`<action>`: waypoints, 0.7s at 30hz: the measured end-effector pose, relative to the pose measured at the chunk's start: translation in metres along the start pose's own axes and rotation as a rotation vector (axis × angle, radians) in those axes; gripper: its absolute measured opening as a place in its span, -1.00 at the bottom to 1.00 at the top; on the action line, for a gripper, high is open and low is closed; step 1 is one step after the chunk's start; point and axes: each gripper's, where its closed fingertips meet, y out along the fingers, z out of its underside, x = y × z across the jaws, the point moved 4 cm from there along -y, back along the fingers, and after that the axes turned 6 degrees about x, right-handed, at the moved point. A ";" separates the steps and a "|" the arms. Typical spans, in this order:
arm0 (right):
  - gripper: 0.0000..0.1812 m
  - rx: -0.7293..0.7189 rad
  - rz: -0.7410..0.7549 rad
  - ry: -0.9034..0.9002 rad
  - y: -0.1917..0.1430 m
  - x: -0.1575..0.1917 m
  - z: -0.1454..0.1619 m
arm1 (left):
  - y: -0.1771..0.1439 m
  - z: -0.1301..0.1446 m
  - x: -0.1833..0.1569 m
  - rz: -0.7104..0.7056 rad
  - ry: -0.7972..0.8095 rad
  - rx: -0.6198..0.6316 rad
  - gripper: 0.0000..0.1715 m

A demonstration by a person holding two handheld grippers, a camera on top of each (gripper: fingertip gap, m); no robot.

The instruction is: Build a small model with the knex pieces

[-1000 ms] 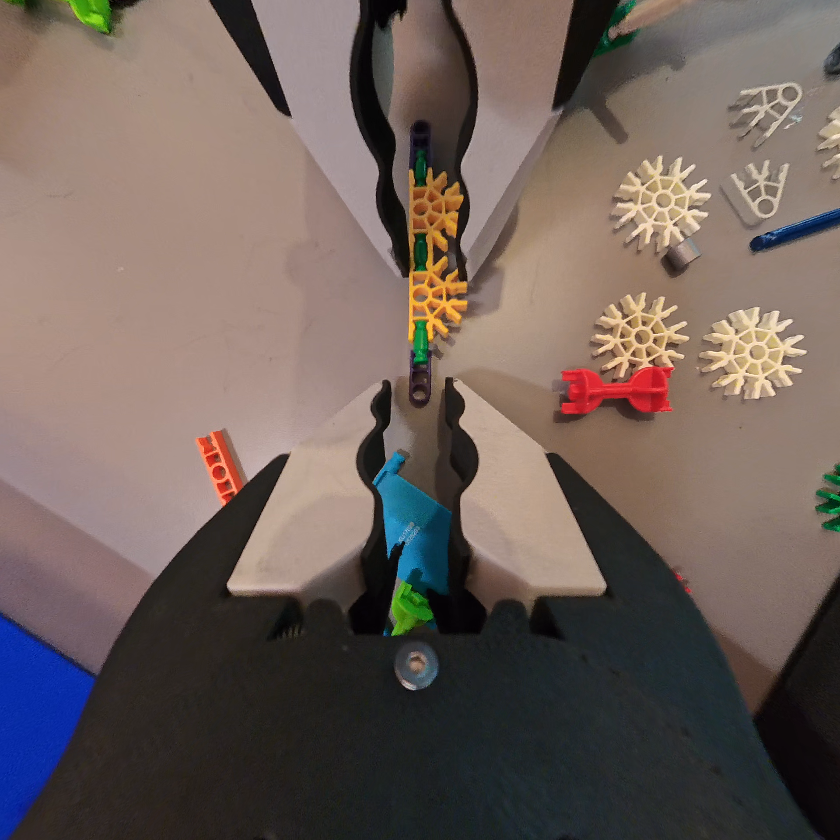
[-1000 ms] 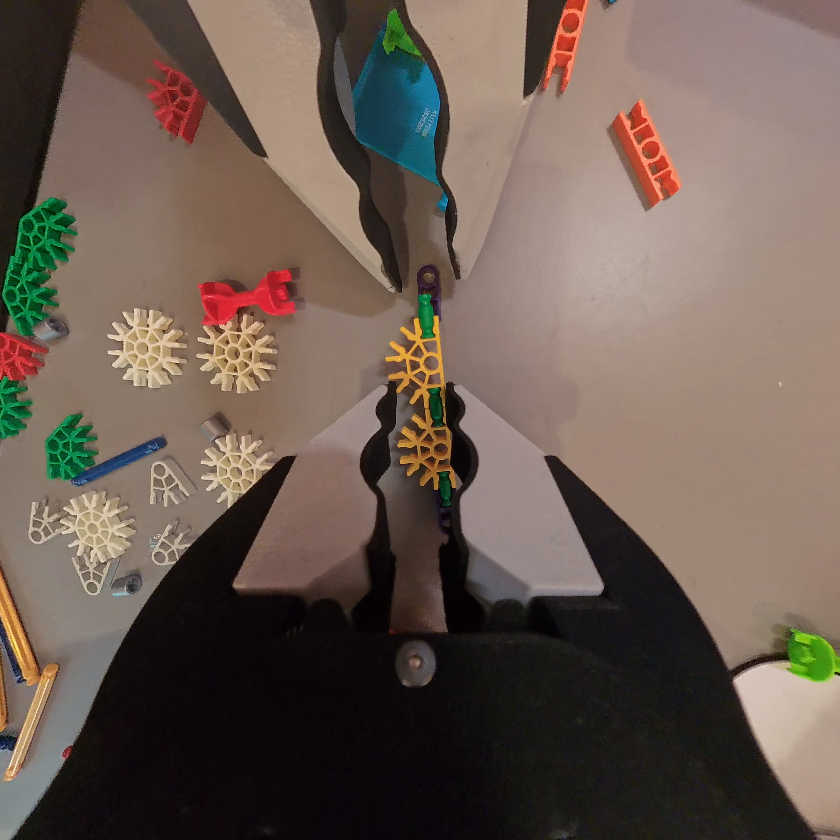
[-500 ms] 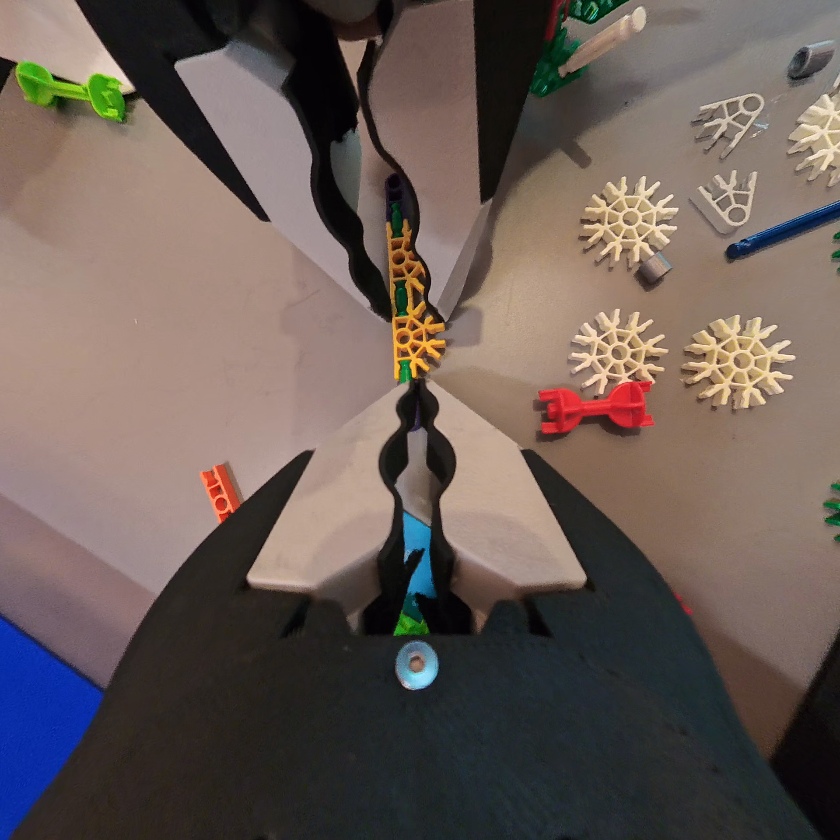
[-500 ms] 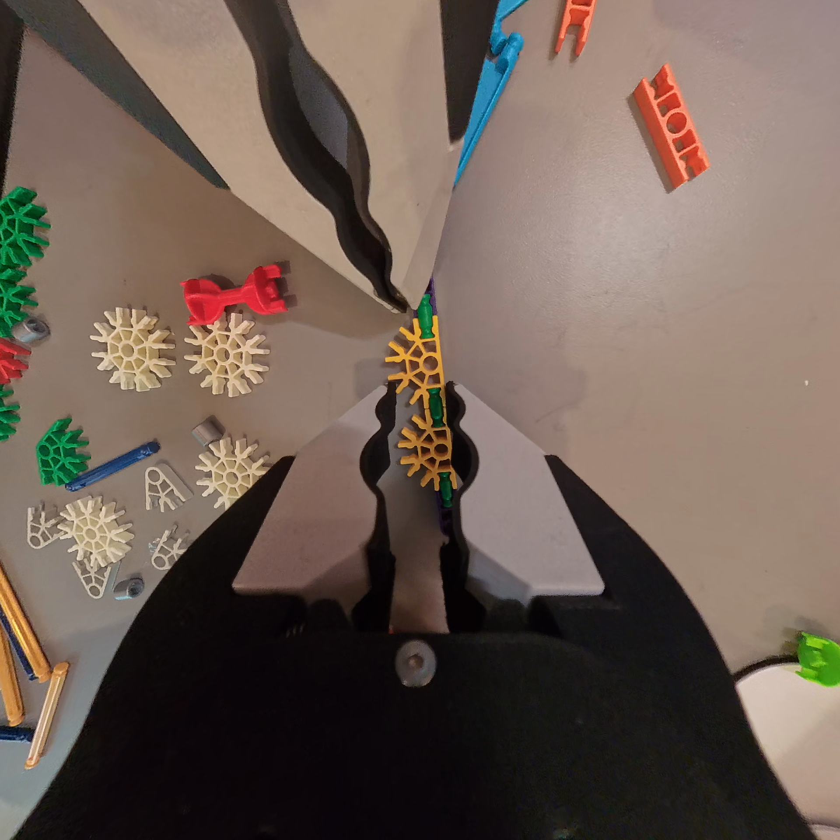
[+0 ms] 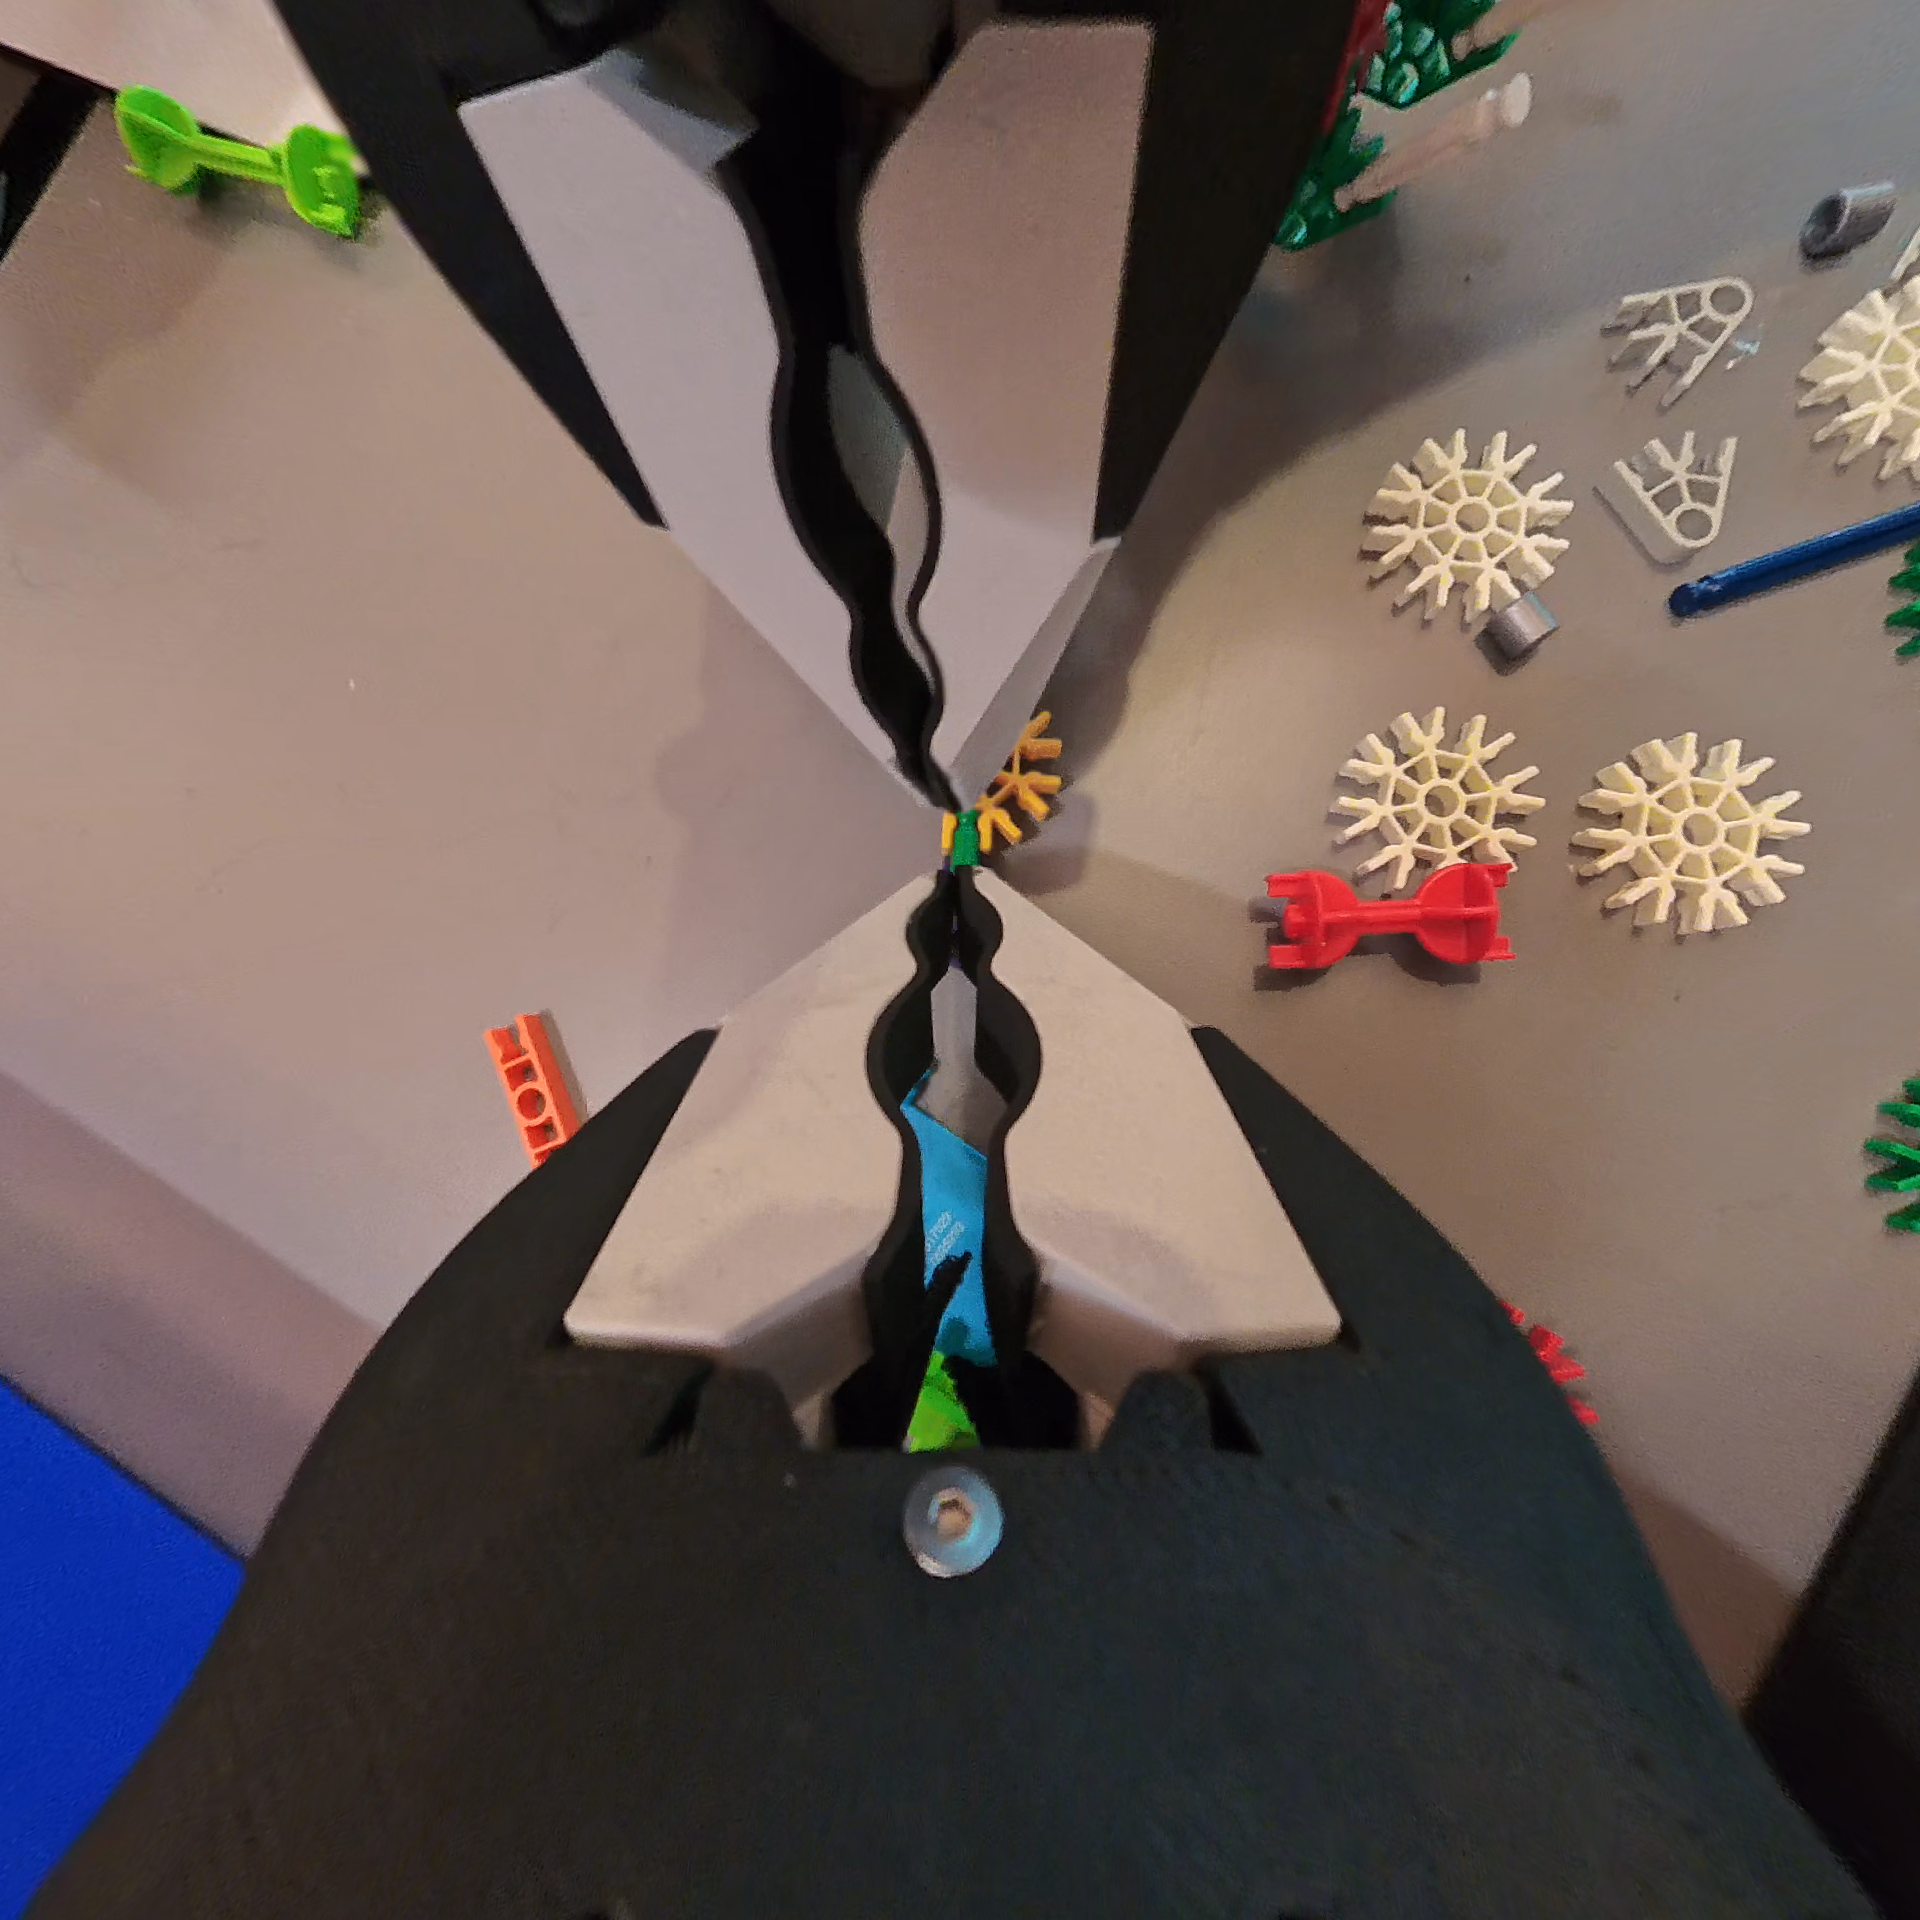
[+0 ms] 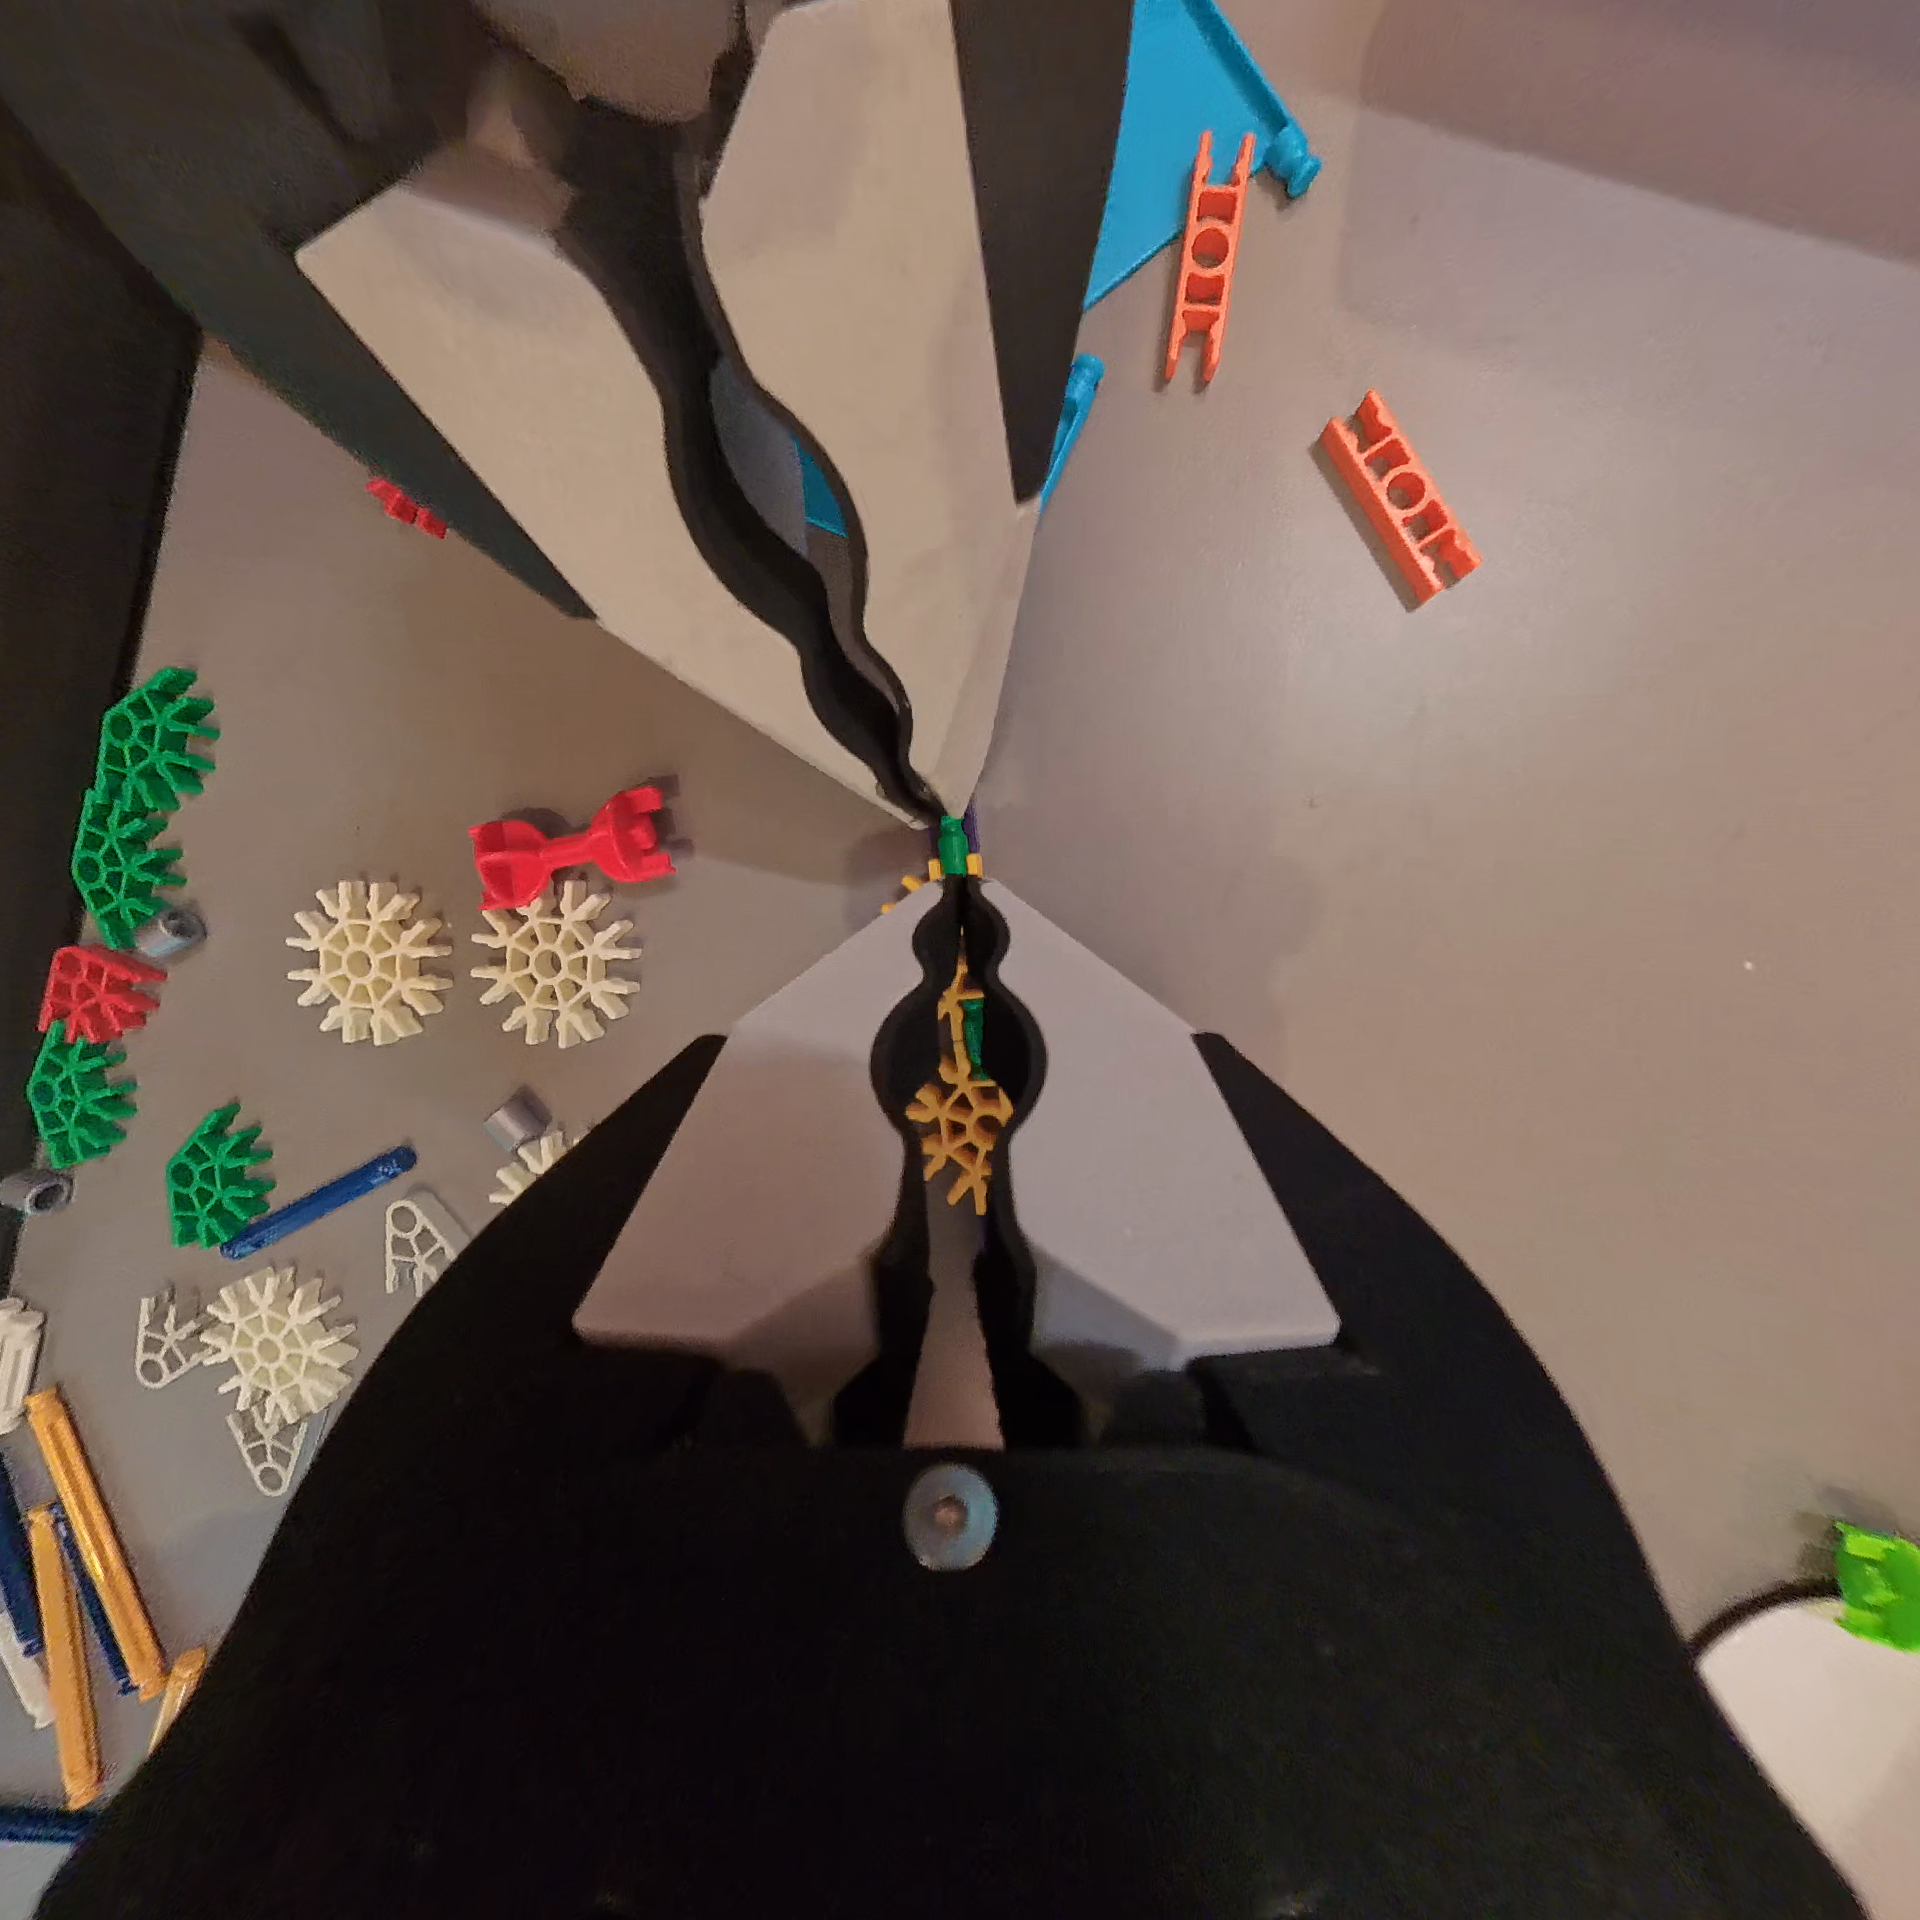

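Note:
A small chain of two yellow snowflake connectors [image 6: 961, 1132], short green rods [image 6: 951, 842] and purple end links hangs between my two grippers above the grey table. My left gripper [image 5: 956, 883] is shut on the chain's near purple end; only a green rod [image 5: 966, 836] and part of a yellow connector [image 5: 1023, 784] show past its tips. My right gripper [image 6: 954, 888] is shut on the chain, with the yellow connectors pinched between its pads. The grippers face each other tip to tip; the right gripper [image 5: 940, 795] shows in the left wrist view and the left gripper [image 6: 925, 805] in the right wrist view.
Cream snowflake connectors [image 5: 1465, 525], a red rod [image 5: 1387, 920] and a blue rod [image 5: 1797, 566] lie to one side. Orange ladder pieces [image 6: 1397, 499], a blue panel [image 6: 1164, 135], green connectors [image 6: 145, 790], yellow rods [image 6: 83, 1538] and a lime piece [image 5: 239, 166] lie around. My two grippers' fingertips are within a few centimetres of each other. From either gripper's tips it is about 15 cm to the blue rod [image 5: 1797, 566]. My right wrist view [image 6: 330, 1187] looks at it from another angle.
My left jaws closed on the purple end first, then my right jaws closed on the yellow connectors. The two grippers have drawn closer, so less of the chain shows between them.

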 end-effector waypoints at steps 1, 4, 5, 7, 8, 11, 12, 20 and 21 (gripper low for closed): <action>-1.00 0.006 -0.005 0.003 0.002 0.000 0.000 | 0.002 0.000 -0.001 0.000 0.005 0.003 -1.00; -1.00 0.015 -0.022 0.007 0.007 0.001 0.000 | 0.005 0.002 -0.001 -0.005 -0.007 -0.001 -1.00; -1.00 0.019 -0.026 0.011 0.008 0.002 0.000 | 0.005 0.002 -0.002 0.000 -0.010 -0.004 -1.00; -1.00 0.017 -0.028 0.025 0.009 0.001 -0.001 | 0.007 0.003 -0.003 0.004 -0.008 -0.001 -1.00; -1.00 0.019 -0.030 0.027 0.009 0.001 -0.001 | 0.008 0.004 -0.003 0.008 -0.005 0.001 -1.00; -1.00 0.023 -0.045 0.047 0.009 0.000 -0.002 | 0.008 0.005 -0.001 0.008 -0.011 0.001 -1.00; -1.00 0.024 -0.055 0.058 0.009 -0.001 -0.002 | 0.007 0.005 -0.001 0.015 -0.011 -0.003 -1.00; -1.00 0.026 -0.133 0.153 0.010 -0.004 -0.001 | 0.009 0.003 0.003 0.041 -0.032 -0.025 -1.00; -1.00 0.030 -0.139 0.161 0.010 -0.004 -0.001 | 0.009 0.003 0.003 0.045 -0.028 -0.024 -1.00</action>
